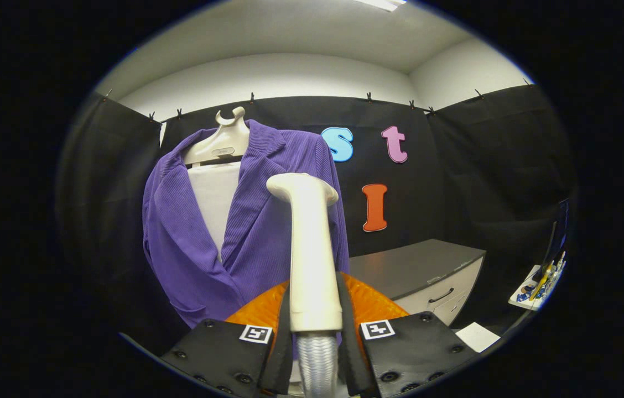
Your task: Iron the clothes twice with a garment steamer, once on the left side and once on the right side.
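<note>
We see the gripper [315,309] clamped on the steamer [312,249] handle, upright at frame centre. The steamer overlaps the purple jacket [190,243] hanging centre-left. A cabinet [428,276] stands lower right, well apart.

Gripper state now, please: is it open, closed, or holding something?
Gripper: closed on the steamer handle, both fingers pressing its sides, with the steamer head up in front of the purple jacket.

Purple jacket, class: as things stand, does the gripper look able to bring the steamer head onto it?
Probably yes. The gripper is shut on the steamer handle, whose head rises just in front of the purple jacket on its hanger; nothing lies between them.
</note>
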Demonstrator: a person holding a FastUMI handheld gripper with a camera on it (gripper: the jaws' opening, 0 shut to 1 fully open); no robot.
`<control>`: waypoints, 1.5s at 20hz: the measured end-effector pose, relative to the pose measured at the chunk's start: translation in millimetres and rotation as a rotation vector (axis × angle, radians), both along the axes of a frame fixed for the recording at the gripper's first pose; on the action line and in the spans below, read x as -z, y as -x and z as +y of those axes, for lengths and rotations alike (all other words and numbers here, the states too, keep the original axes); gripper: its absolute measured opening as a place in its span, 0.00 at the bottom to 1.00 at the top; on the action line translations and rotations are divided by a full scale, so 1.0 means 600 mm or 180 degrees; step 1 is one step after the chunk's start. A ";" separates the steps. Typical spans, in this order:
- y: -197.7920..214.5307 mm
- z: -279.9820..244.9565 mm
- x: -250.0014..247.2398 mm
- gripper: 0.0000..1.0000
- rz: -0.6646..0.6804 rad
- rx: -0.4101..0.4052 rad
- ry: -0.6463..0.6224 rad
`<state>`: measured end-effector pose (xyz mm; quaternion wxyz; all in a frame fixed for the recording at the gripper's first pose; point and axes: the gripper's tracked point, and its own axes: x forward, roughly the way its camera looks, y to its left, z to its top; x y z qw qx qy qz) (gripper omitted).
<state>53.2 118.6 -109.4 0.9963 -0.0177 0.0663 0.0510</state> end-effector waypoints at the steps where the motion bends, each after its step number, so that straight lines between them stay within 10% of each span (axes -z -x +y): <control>1: 0.003 -0.003 0.009 0.45 0.0026 -0.0002 0.0014; 30: 0.130 -0.061 0.303 0.45 0.1081 0.0001 0.0472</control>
